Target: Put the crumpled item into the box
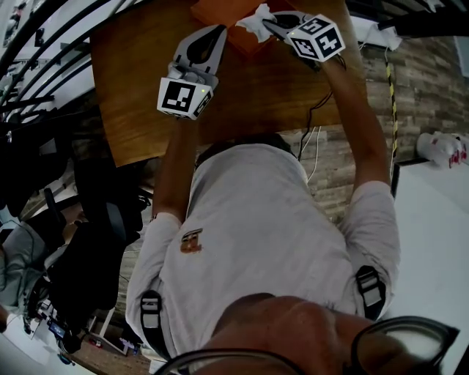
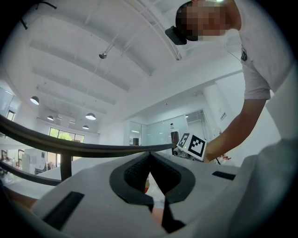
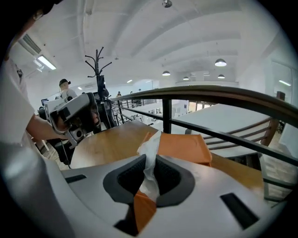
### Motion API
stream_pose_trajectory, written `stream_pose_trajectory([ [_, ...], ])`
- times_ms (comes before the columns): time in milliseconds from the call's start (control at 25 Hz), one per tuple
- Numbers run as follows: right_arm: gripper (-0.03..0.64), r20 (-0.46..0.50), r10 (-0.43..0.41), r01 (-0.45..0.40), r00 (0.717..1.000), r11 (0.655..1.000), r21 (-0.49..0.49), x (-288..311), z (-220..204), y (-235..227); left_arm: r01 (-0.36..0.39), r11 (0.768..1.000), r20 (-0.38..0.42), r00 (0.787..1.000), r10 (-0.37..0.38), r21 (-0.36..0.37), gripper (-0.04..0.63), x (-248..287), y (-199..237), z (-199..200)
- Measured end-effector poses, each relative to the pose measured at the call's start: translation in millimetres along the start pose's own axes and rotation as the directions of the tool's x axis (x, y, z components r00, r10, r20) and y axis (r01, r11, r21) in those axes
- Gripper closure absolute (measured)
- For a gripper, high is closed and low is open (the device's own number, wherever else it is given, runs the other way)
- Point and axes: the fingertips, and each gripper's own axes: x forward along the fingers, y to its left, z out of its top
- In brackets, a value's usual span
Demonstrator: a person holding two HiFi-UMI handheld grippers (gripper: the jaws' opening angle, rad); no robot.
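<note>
A crumpled white tissue is pinched in my right gripper, which is shut on it just over the near edge of the orange box. In the right gripper view the tissue sticks up from between the pads, with the flat orange box lying on the wooden table behind it. My left gripper hovers over the table to the left of the box, shut and holding nothing. In the left gripper view its jaws point up at the ceiling.
A black railing runs behind the table's far edge. A cable hangs off the near edge by the brick floor. Dark chairs stand at the left and a white surface at the right.
</note>
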Motion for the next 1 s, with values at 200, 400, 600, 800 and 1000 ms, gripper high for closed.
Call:
stream_pose_trajectory([
  [200,0.551,-0.098,0.059,-0.052,0.993,0.996,0.068,23.3,-16.7,-15.6,-0.019,1.0,-0.016,1.0,0.019,0.001,0.577,9.5,3.6,-5.7],
  [400,0.551,-0.176,0.101,-0.085,0.979,0.992,0.097,38.7,-32.6,-28.8,-0.045,0.999,-0.032,0.998,0.045,0.0,0.575,17.8,2.3,-11.6],
  [600,0.551,-0.231,0.121,-0.097,0.965,0.989,0.114,50.1,-38.9,-43.9,-0.06,0.998,-0.044,0.997,0.061,0.004,0.575,27.6,0.1,-14.7],
  [800,0.551,-0.275,0.142,-0.104,0.951,0.984,0.148,64.1,-46.2,-47.8,-0.073,0.997,-0.063,0.995,0.074,0.011,0.575,27.4,-0.7,-17.7],
  [1000,0.551,-0.332,0.15,-0.104,0.931,0.983,0.153,78.6,-57.3,-52.2,-0.078,0.997,-0.065,0.995,0.079,0.008,0.575,26.8,1.5,-22.8],
])
